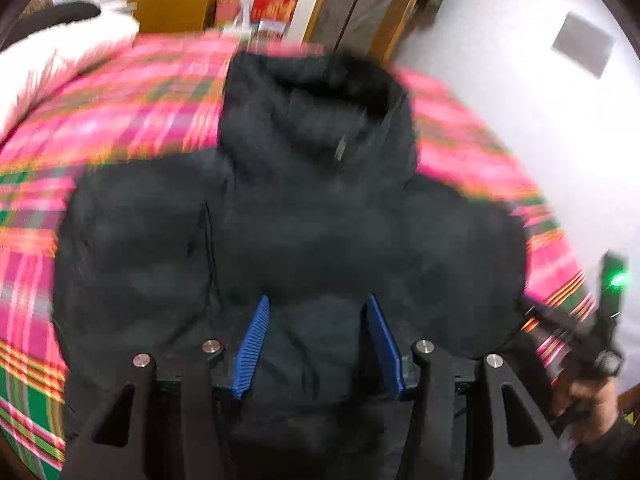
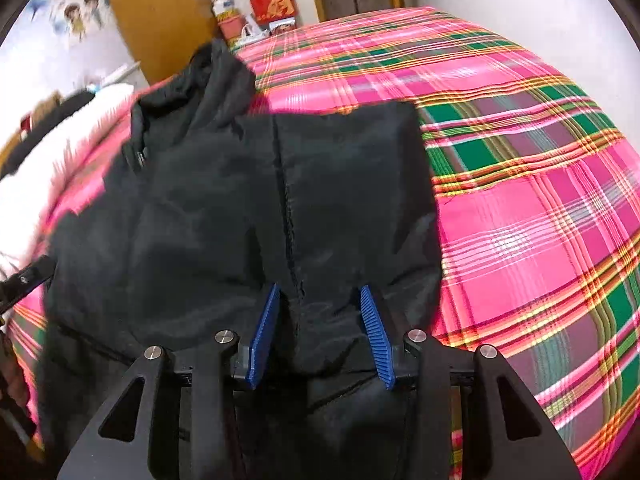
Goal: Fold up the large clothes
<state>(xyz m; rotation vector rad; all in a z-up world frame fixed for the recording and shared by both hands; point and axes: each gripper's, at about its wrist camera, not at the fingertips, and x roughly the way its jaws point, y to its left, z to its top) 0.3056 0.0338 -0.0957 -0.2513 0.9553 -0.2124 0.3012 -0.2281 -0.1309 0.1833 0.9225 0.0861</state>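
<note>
Both grippers' jaws spread wide.

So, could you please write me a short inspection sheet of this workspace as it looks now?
Surface: bed in pink plaid cover.
Job's things: black hooded jacket lying on it, hood at the far end.
Clutter: white fluffy item beside the jacket.
Grippers: left gripper open, jacket cloth between its fingers; right gripper likewise open.
Cables: nothing seen.
Surroundings: wooden door, red box, white walls.
</note>
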